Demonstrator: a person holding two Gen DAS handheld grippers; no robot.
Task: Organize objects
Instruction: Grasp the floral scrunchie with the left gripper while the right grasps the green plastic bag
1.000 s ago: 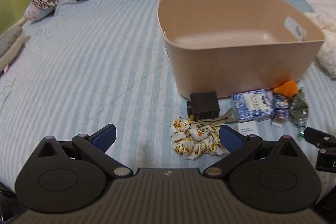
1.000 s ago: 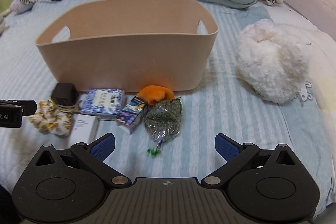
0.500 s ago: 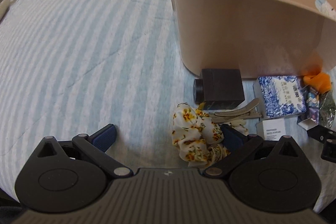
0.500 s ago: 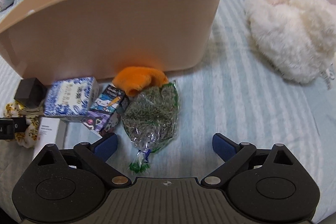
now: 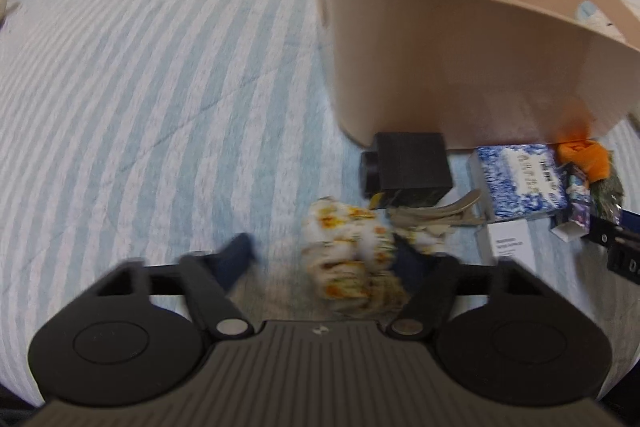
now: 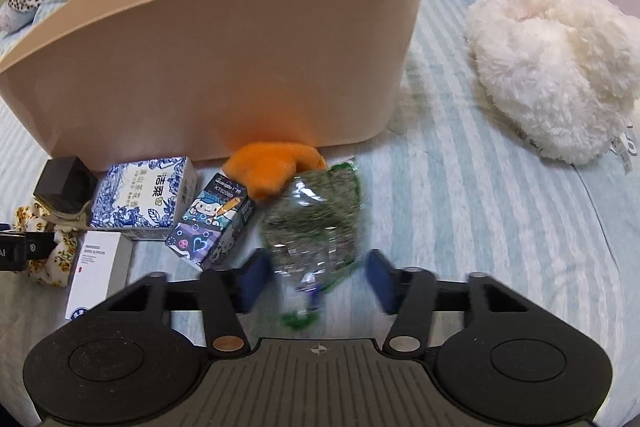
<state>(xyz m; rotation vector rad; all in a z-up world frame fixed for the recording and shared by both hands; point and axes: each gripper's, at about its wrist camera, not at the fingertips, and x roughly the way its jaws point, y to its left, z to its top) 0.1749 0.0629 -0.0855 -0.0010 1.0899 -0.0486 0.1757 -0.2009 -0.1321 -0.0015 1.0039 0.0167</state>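
Floral fabric scrunchie [image 5: 352, 255] sits between the left gripper [image 5: 324, 259]'s wide jaws. The right gripper [image 6: 316, 277]'s parted jaws flank a clear crinkly bag of green bits [image 6: 316, 231], not touching it.

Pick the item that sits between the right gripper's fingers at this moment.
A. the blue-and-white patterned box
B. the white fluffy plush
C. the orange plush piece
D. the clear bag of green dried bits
D: in the right wrist view the clear bag of green dried bits lies between the two blue pads of the right gripper, whose jaws stand apart on either side of it without clamping it yet.
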